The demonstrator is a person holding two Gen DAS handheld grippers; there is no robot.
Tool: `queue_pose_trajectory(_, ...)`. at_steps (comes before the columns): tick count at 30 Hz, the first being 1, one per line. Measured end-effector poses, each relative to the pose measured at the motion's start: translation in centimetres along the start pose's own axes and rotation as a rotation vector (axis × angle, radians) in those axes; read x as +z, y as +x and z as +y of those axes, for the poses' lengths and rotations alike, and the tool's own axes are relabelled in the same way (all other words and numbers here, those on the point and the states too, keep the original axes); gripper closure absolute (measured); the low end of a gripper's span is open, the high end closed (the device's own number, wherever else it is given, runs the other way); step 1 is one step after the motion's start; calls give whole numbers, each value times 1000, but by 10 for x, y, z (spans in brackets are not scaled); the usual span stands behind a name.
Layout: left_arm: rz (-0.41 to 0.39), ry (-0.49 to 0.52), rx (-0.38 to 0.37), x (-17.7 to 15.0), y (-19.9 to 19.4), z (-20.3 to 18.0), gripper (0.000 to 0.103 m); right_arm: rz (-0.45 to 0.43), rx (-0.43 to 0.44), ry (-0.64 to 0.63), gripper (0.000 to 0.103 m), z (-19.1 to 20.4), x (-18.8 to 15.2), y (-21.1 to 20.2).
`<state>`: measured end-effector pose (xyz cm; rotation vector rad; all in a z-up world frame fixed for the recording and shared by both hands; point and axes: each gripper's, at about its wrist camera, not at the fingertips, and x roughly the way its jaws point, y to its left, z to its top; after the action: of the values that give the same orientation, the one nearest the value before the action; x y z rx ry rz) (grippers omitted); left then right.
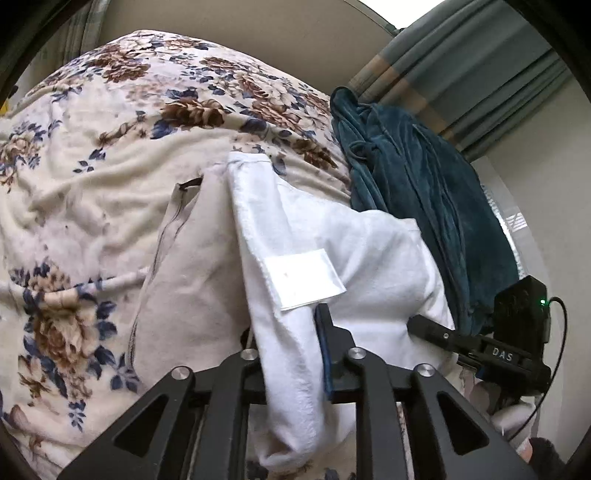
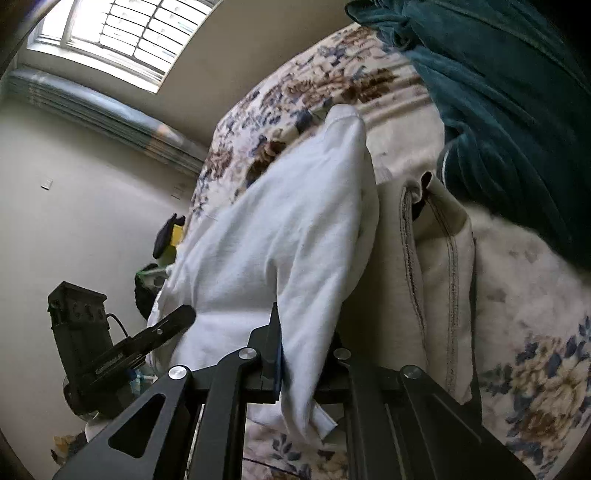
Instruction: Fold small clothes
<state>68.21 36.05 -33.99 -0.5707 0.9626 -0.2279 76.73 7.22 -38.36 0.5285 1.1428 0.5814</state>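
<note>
A white garment [image 1: 369, 258] with a white care label [image 1: 303, 280] hangs between both grippers above the floral bed blanket [image 1: 92, 184]. My left gripper [image 1: 291, 354] is shut on one edge of it. My right gripper [image 2: 306, 354] is shut on another edge of the white garment [image 2: 277, 240]. The right gripper also shows in the left wrist view [image 1: 436, 328], close on the right. The left gripper shows in the right wrist view [image 2: 173, 321], close on the left. A beige garment [image 1: 192, 266] lies flat on the blanket under the white one; it also shows in the right wrist view [image 2: 436, 251].
A teal plush robe [image 1: 424, 192] lies bunched on the bed's far right side, also in the right wrist view [image 2: 498, 92]. Striped curtains [image 1: 461, 66] hang behind. A window [image 2: 118, 33] and a pale wall stand beyond the bed edge, with dark and yellow items [image 2: 170, 236] beside it.
</note>
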Motion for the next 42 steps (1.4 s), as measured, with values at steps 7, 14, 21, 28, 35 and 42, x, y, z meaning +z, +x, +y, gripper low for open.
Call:
queue_pose_trajectory(7,-19,41,172,-19,-29,-9,60,7,-246,-115,57,7,-8,-19)
queue_pose_trajectory(14,-11,131,374,-44,-13,-15,17,3,-450,-215,41,16,-44,-28)
queue_pose_trajectory(21,-18,121,426,-48,-18,-25,17,-31,-557,-207,12,20,-58,-41)
queue_pose_trajectory(28,-105,213,529,-69,-65,-82,17,-172,-680,-218,1,58,-84,-103)
queue_pose_trajectory(35,-160,273,559,-100,-125,-134,17,-293,-750,-240,1,113,-124,-188)
queue_pose_trajectory(42,-215,286,529,-133,-203,-185,17,-362,-745,-275,1,165,-173,-279)
